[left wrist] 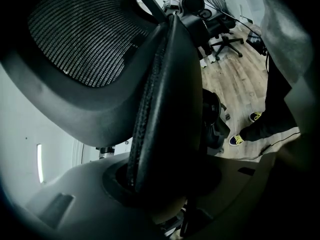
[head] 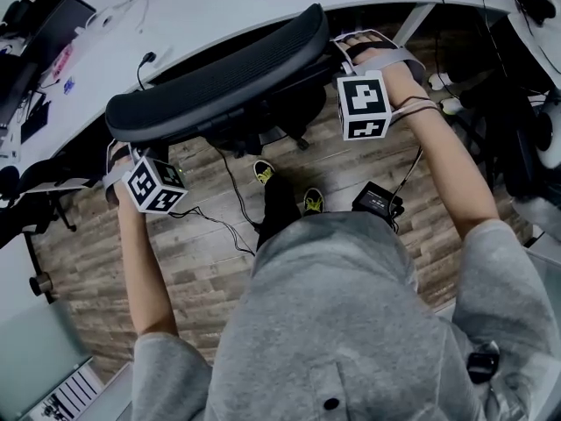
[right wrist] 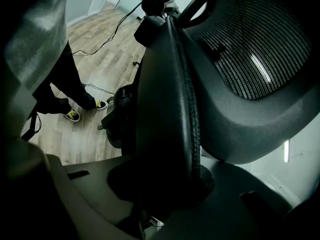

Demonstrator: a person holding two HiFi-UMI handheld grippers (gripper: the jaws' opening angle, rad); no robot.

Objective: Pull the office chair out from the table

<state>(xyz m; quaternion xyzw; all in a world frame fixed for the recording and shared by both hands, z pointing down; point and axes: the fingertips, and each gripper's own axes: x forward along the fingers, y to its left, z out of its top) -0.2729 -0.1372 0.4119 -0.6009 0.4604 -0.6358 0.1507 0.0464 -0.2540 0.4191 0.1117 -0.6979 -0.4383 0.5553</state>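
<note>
Beside the table (head: 219, 16), left gripper (head: 117, 158) and right gripper (head: 358, 49), jaws clamped on office chair (head: 219, 82) backrest

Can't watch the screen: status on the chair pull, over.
Left gripper, right gripper clamped on chair backrest. Backrest near table. Cable, black box on floor behind.

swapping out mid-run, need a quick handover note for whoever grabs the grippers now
Left gripper: shut on the left end of the office chair's backrest, at its top edge.
Right gripper: shut on the right end.
Position: backrest right at the table edge.
Done: both grips set.
Left: pull the chair back clear of the table, probably minding the cables on the floor.
</note>
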